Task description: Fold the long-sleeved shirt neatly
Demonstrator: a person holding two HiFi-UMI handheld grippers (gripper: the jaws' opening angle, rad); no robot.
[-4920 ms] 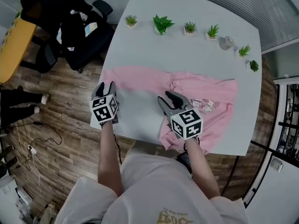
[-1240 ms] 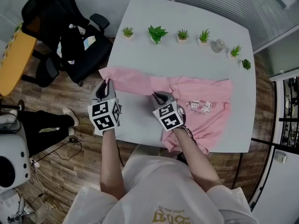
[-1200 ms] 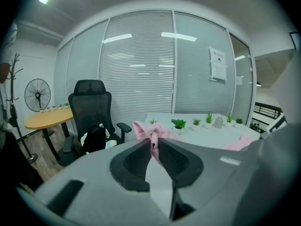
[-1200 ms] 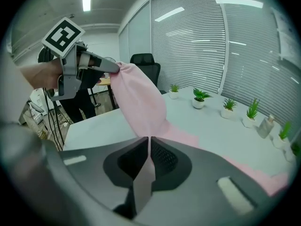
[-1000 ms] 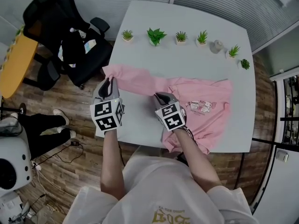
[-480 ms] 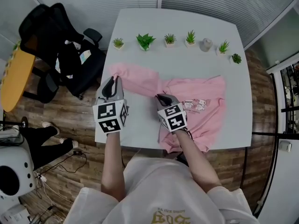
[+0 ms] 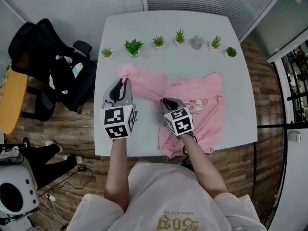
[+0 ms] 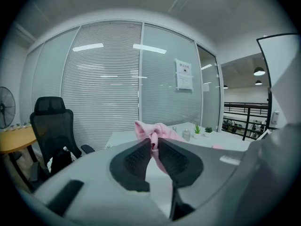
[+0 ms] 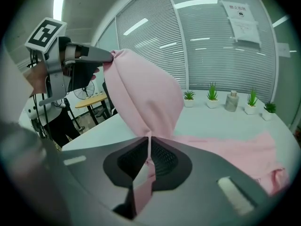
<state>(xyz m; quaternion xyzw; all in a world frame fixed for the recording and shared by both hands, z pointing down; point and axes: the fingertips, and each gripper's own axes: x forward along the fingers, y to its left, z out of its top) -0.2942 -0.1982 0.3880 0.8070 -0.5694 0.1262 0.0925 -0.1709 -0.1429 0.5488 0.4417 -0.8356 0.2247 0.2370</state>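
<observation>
Shirt (image 7: pixel 204 102), pink and long-sleeved, lies spread on the right half of a white table (image 7: pixel 226 129), its body flat and its near hem reaching the near edge. One sleeve (image 7: pixel 147 84) is lifted clear of the surface between two hand-held tools.

The left tool (image 7: pixel 124 81) has its jaws nearly together on a bunched fold at the cuff end. The right tool (image 7: pixel 166 101) is pinched narrow on a thin layer of the same sleeve, close to where it meets the body. From the right gripper view the cloth rises in a drape from that pinch up to the left tool.

The sleeve's long axis runs from far left at the cuff to near right at the body, so the body sits to the right of both tools. The right tool is just beside the body and the left tool well apart from it. A fold likely means carrying the cuff rightward across the chest while the right tool marks the crease.

Bare table is open to the near left and between the shirt and the far row of potted plants (image 7: pixel 133 46) and a small jar (image 7: pixel 196 42). A black chair (image 7: pixel 45 61) stands off the left edge.
</observation>
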